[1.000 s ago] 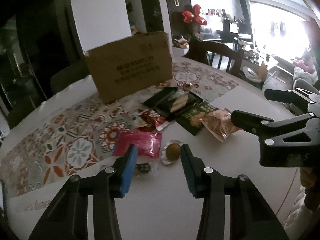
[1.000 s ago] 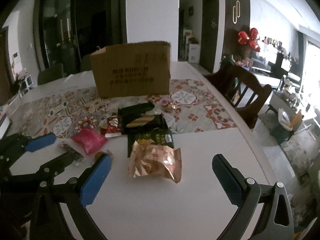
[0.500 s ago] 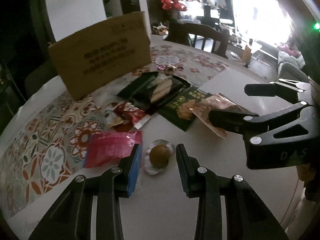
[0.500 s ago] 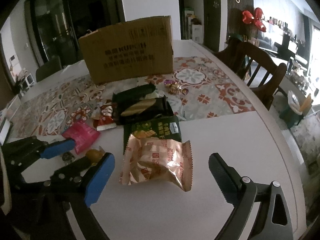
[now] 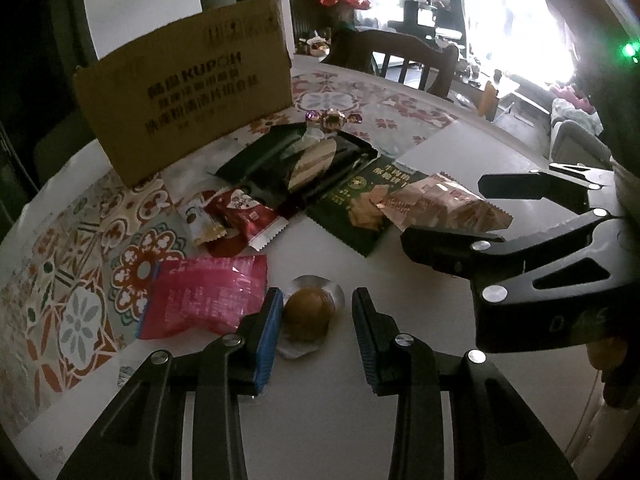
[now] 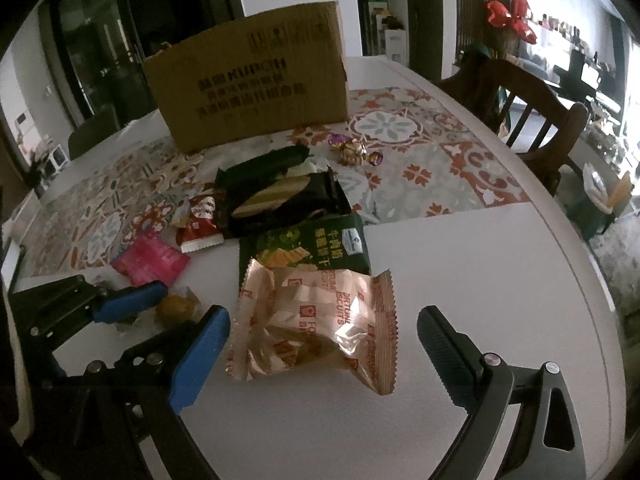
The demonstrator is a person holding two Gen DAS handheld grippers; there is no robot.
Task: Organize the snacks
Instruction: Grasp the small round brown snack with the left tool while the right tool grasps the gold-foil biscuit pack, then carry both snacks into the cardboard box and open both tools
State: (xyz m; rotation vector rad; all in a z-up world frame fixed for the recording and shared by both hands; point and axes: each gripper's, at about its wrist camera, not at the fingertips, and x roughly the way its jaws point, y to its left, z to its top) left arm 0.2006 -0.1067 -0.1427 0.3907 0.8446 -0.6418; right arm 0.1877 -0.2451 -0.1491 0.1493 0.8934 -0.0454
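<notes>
Snacks lie on a white table before an open cardboard box (image 5: 188,88) (image 6: 248,76). My left gripper (image 5: 316,336) is open, its fingers on either side of a small round brown snack in clear wrap (image 5: 309,314) (image 6: 174,308). My right gripper (image 6: 324,356) is open wide around a copper biscuit pack (image 6: 316,328) (image 5: 440,204). Behind it lie a green cracker pack (image 6: 308,248), a black wafer pack (image 6: 280,200), a red packet (image 5: 244,216) and a pink packet (image 5: 204,296).
Gold and purple wrapped candies (image 6: 354,152) lie near the box on a patterned runner (image 6: 420,168). A wooden chair (image 6: 520,100) stands at the table's right side. The rounded table edge (image 6: 592,280) runs along the right.
Both grippers have moved forward and down. The left fingers now straddle the round snack and have narrowed. The right fingers now frame the copper pack.
</notes>
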